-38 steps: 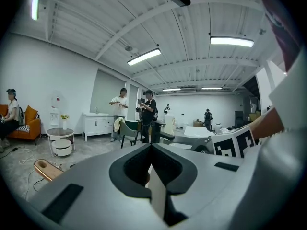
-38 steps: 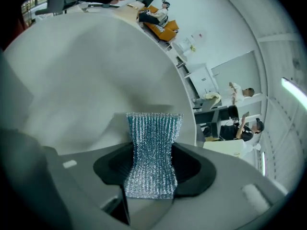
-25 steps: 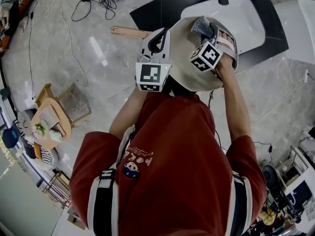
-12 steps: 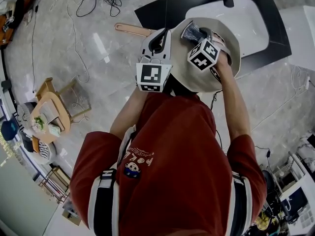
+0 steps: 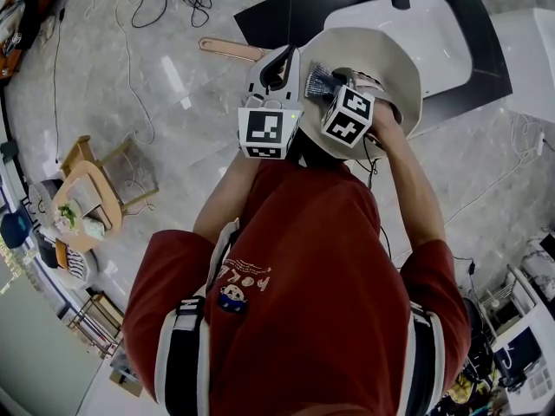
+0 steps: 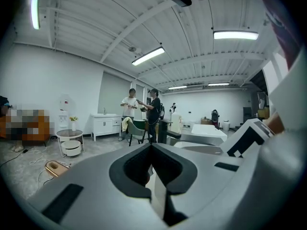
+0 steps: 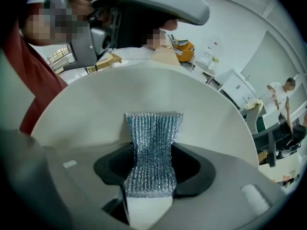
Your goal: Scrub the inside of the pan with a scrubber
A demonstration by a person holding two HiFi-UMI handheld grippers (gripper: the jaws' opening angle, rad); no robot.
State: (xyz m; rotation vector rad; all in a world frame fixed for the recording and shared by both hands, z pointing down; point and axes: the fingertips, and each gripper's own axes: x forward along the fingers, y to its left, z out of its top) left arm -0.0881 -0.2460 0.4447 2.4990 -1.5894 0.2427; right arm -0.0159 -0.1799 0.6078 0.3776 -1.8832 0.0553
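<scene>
HOLDING THE PAN, WORKING THE PAD: The right gripper (image 7: 152,175), jaws clamped on a folded silver mesh scrubber (image 7: 152,138), presses the pad's free end against the pale inside of the pan (image 7: 86,104). Over the past 1 second the scrubber has swept from the pan's far right rim across the bowl to its left edge. It ends just beside the left gripper (image 5: 274,74). That gripper's jaws are closed on a pale sliver that appears to be the pan's rim. It holds the pan tilted in the air in front of the person's chest, with the copper-coloured handle (image 5: 227,51) pointing away to the left and a white basin (image 5: 408,24) beyond. The sweep suggests scrubbing is well under way, with 1 pass made across the far side of the inside. The near side is hidden behind the 2 marker cubes.
</scene>
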